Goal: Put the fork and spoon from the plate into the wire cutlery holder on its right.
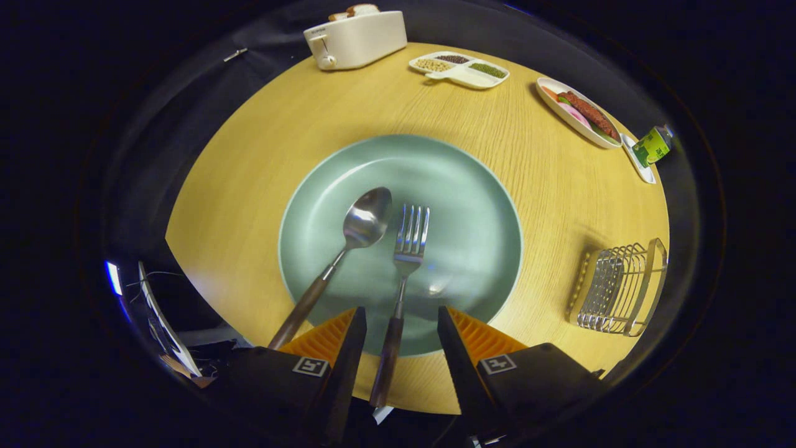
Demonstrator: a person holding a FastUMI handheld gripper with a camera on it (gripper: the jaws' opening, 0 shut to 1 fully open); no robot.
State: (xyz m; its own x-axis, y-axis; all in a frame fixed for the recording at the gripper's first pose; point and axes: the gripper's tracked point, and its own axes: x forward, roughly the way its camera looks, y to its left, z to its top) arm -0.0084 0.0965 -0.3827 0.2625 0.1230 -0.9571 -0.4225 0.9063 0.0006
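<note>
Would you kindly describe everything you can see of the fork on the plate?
The fork has a shiny metal head with four tines and a slim neck joined to a dark brown, wood-like handle. It lies flat on the green plate, tines pointing away, just right of the spoon and apart from it. Its handle overhangs the plate's near rim, running between the open gripper fingers, which do not touch it.

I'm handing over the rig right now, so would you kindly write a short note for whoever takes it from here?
Gripper: open, fingers on either side of the fork's handle, not pressing on it.
Fork: lying on the green plate, tines pointing away, handle reaching over the near rim between the fingers.
Spoon: on the plate just left of the fork.
Wire cutlery holder: on the table to the plate's right.
Done: nothing moved yet.
Left: grasp the fork, put it in the holder, then the spoon.
</note>
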